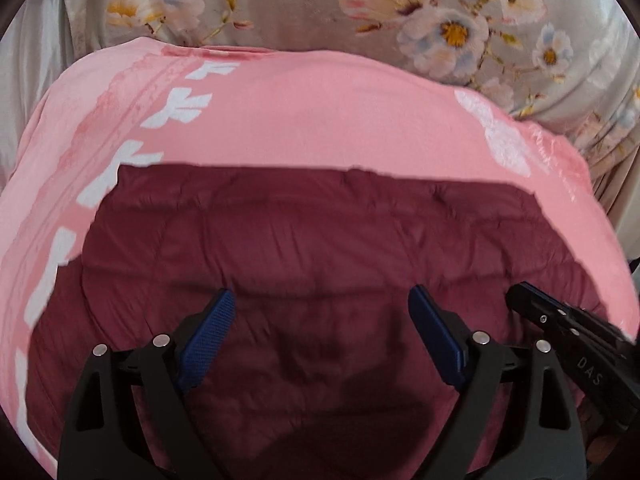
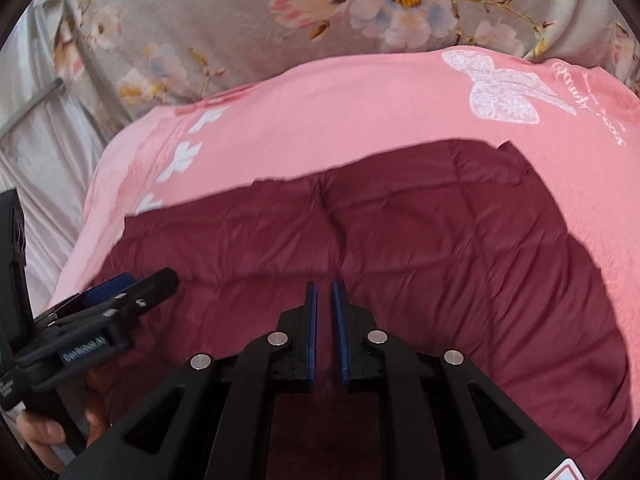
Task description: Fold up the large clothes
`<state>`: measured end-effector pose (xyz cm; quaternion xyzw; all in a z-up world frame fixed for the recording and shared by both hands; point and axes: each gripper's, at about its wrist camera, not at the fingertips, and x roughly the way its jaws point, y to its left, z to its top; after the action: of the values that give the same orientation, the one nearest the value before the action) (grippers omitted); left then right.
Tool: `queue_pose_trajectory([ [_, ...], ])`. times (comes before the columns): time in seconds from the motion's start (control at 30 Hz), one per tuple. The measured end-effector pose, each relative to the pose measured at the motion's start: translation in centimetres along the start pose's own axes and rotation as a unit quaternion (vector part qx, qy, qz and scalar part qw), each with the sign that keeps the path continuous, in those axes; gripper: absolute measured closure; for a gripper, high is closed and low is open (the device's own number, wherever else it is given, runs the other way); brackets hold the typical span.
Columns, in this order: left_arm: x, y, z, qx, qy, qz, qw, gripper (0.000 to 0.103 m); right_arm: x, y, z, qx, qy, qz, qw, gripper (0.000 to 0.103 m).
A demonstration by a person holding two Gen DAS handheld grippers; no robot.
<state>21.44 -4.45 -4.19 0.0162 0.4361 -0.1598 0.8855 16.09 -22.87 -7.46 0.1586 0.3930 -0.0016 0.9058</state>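
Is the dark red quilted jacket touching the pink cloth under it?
Touching. The right wrist view shows the maroon quilted jacket lying flat on the pink cloth, its edge resting directly on it with no gap.

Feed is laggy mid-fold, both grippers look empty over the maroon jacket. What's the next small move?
Probably lower the left gripper, jaws wide and empty, onto the maroon quilted jacket near edge; the right gripper holds nothing either, and the jacket lies flat on the pink sheet.

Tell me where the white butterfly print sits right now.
In the right wrist view the white butterfly print sits upper right on the pink sheet, beyond the maroon quilted jacket, near the floral bedding.
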Motion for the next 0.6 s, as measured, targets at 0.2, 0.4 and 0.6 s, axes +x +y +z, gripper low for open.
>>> queue_pose_trajectory([
  [0.2, 1.0, -0.3, -2.4, 0.005, -0.012, 0.018, 0.9998, 0.016, 0.9, -0.3, -2.0, 0.001, -0.007, -0.008, 1.000, 0.099],
  [0.4, 1.5, -0.9, -3.0, 0.023, -0.020, 0.038, 0.9988, 0.014, 1.1, 0.4, -2.7, -0.021, -0.022, -0.034, 0.999, 0.101],
  [0.6, 1.8, -1.2, -3.1, 0.027, -0.018, 0.044, 0.9985, 0.013, 1.3, 0.7, -2.5, -0.030, -0.019, -0.045, 0.998, 0.101],
])
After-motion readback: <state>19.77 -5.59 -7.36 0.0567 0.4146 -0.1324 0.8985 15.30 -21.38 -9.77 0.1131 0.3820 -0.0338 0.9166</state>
